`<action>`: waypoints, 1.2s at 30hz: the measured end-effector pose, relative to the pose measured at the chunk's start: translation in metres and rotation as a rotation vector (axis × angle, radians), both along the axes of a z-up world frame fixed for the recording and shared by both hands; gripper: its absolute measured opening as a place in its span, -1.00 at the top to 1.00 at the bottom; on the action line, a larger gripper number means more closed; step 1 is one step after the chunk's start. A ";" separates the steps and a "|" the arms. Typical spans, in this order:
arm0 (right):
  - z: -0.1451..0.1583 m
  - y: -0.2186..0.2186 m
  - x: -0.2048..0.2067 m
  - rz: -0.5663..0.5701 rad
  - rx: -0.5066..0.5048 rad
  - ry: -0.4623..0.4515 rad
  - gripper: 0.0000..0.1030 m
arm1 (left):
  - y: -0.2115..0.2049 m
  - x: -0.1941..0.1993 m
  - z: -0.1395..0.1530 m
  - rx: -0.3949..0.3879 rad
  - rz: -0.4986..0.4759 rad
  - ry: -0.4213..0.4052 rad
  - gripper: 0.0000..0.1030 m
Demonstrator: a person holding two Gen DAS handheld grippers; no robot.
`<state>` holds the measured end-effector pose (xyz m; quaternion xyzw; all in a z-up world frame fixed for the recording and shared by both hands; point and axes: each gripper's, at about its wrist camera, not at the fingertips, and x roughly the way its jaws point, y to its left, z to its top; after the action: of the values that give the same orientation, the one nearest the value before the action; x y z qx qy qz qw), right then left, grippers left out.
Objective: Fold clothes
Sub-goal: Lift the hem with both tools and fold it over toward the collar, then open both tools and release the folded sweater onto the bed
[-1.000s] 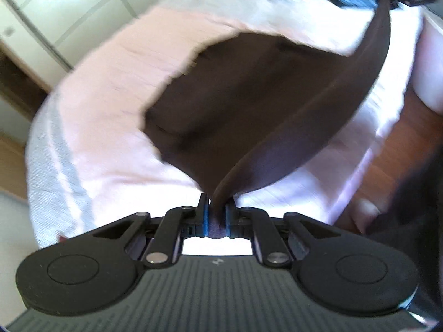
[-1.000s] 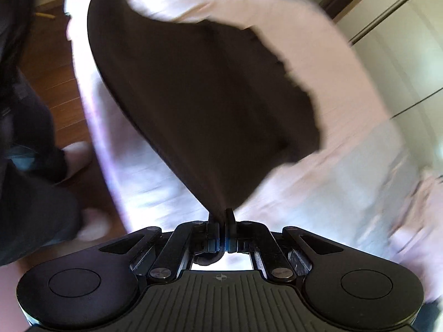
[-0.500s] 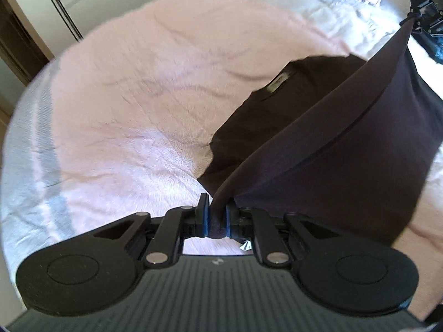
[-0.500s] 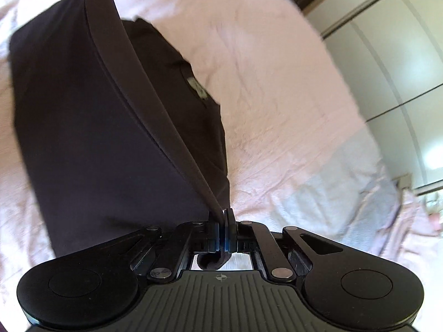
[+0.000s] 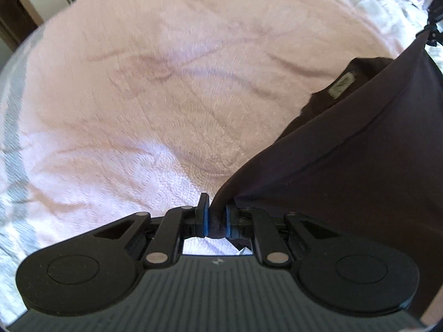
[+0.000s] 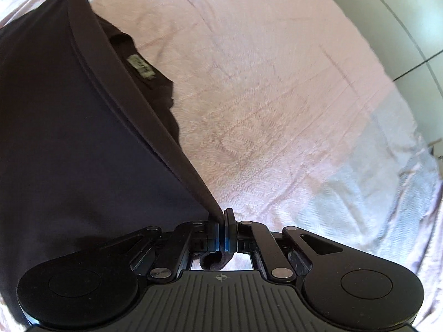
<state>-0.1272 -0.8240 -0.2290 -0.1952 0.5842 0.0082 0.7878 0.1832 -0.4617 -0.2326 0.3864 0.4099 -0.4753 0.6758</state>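
A: Dark jersey garment (image 5: 360, 166): hem held taut, neck label (image 5: 342, 84) end on the pink bedspread (image 5: 166, 83).
B: Tongs?
A: Left tongs (image 5: 215, 215) and right tongs (image 6: 221, 229) both clamp its hem corners.
B: Change?
A: Previously swinging airborne; now lowered, collar end settled, suited to folding over.

— What is everything resting on?

— A bed (image 5: 166, 88), covered with a pale pink bedspread (image 6: 277, 116) that has a stitched, quilted pattern and long shallow creases.

— And lying on the bedspread?

— A dark shirt (image 5: 373, 179). Part of it lies flat on the cover, collar side showing, with a small pale label (image 6: 141, 67) at the neck. A fold of it is raised above that flat part.

— Anything beside the shirt?

— On the label side of the shirt the bedspread is bare pink. Farther from the shirt, toward the bed's edge, a greyish-white band (image 6: 368, 193) runs along the cover.
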 end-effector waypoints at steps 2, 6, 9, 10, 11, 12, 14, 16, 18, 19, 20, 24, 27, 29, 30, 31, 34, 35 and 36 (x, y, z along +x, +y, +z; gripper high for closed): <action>-0.011 -0.010 0.008 -0.021 0.033 0.006 0.97 | -0.004 0.006 -0.014 0.014 0.014 0.013 0.82; -0.030 -0.034 0.020 -0.135 0.140 0.000 0.95 | -0.007 0.018 -0.031 0.015 0.087 0.050 0.58; -0.031 -0.052 0.019 -0.255 0.209 -0.053 0.32 | -0.001 0.032 -0.026 -0.023 0.204 0.054 0.43; -0.028 -0.058 0.017 -0.309 0.233 -0.083 0.25 | 0.003 0.038 -0.023 -0.038 0.245 0.065 0.43; -0.024 -0.066 0.013 -0.366 0.276 -0.112 0.22 | 0.006 0.045 -0.020 -0.053 0.287 0.076 0.43; -0.020 -0.075 0.008 -0.432 0.320 -0.144 0.21 | 0.010 0.052 -0.016 -0.064 0.327 0.073 0.46; -0.011 -0.092 -0.001 -0.555 0.388 -0.203 0.20 | 0.018 0.062 -0.007 -0.083 0.382 0.062 0.50; -0.003 -0.100 -0.009 -0.634 0.415 -0.244 0.20 | 0.023 0.060 0.003 -0.093 0.372 0.031 0.52; 0.006 -0.100 -0.017 -0.676 0.422 -0.271 0.20 | 0.022 0.041 0.012 -0.099 0.251 -0.031 0.52; 0.010 -0.092 -0.019 -0.649 0.412 -0.276 0.20 | 0.020 0.028 0.016 -0.103 0.176 -0.044 0.53; 0.012 -0.077 -0.020 -0.588 0.411 -0.277 0.20 | 0.018 0.014 0.017 -0.103 0.095 -0.034 0.52; 0.005 -0.019 -0.011 -0.372 0.456 -0.228 0.20 | 0.000 -0.037 0.000 -0.060 -0.155 0.088 0.51; -0.016 0.018 0.009 -0.262 0.516 -0.143 0.20 | -0.019 -0.058 -0.020 -0.029 -0.237 0.130 0.51; -0.030 0.042 0.022 -0.189 0.555 -0.087 0.20 | -0.032 -0.060 -0.030 -0.031 -0.246 0.126 0.50; -0.034 0.045 0.031 -0.182 0.551 -0.090 0.20 | -0.036 -0.054 -0.029 -0.057 -0.210 0.108 0.51; -0.038 0.045 0.041 -0.185 0.539 -0.102 0.20 | -0.040 -0.045 -0.025 -0.092 -0.157 0.084 0.52; -0.029 0.032 0.064 -0.251 0.471 -0.266 0.20 | -0.044 -0.016 -0.009 -0.197 0.037 0.022 0.53; -0.019 0.023 0.065 -0.299 0.467 -0.337 0.20 | -0.042 -0.006 -0.003 -0.223 0.097 0.014 0.53; -0.010 0.014 0.065 -0.349 0.466 -0.406 0.20 | -0.038 0.001 0.002 -0.233 0.129 0.014 0.53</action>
<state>-0.0624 -0.8103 -0.2387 0.0947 0.4229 -0.0325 0.9006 0.1841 -0.4995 -0.2302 0.2747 0.3807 -0.4780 0.7423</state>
